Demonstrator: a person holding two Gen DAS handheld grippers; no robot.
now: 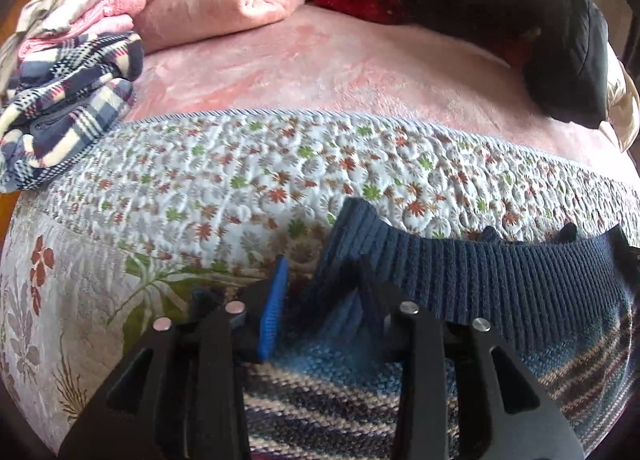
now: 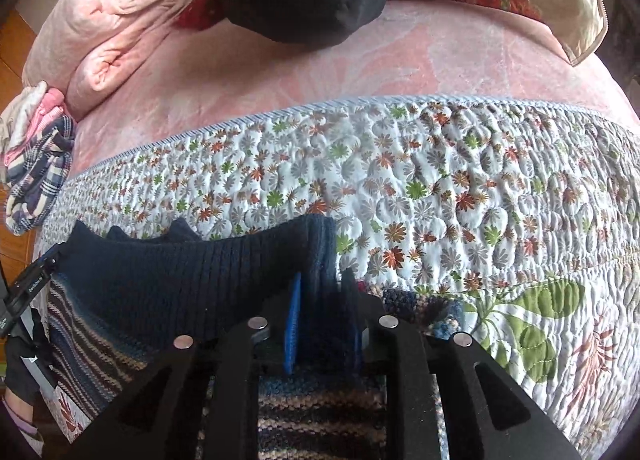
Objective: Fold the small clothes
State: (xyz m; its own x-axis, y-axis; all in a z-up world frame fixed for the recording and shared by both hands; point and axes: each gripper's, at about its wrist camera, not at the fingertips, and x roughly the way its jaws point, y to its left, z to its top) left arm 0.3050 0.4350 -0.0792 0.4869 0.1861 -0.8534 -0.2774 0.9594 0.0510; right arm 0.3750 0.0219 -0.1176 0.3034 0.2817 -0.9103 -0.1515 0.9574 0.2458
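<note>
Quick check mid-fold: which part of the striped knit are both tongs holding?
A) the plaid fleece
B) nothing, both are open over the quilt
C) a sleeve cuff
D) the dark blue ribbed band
D: the left tongs and right tongs each pinch an end of the dark blue ribbed band of the striped knit, stretched between them above the floral quilt.

Lighting and picture quality: soft daylight, strong fisheye bend, some motion blur close in.

We find both views evenly and fairly brightly lit, with no hard shadows on the floral quilt [image 1: 280,164]; the pink blanket [image 2: 360,60] shows a pale sheen, washed out in places. We note heavy barrel distortion: the quilt's edge bows upward and the corners fall into black vignette. The black garment [image 1: 500,8] loses detail in its darkness. The striped knit sweater [image 1: 460,272] is blurred near the left gripper [image 1: 320,284], likewise near the right gripper [image 2: 324,292].
</note>
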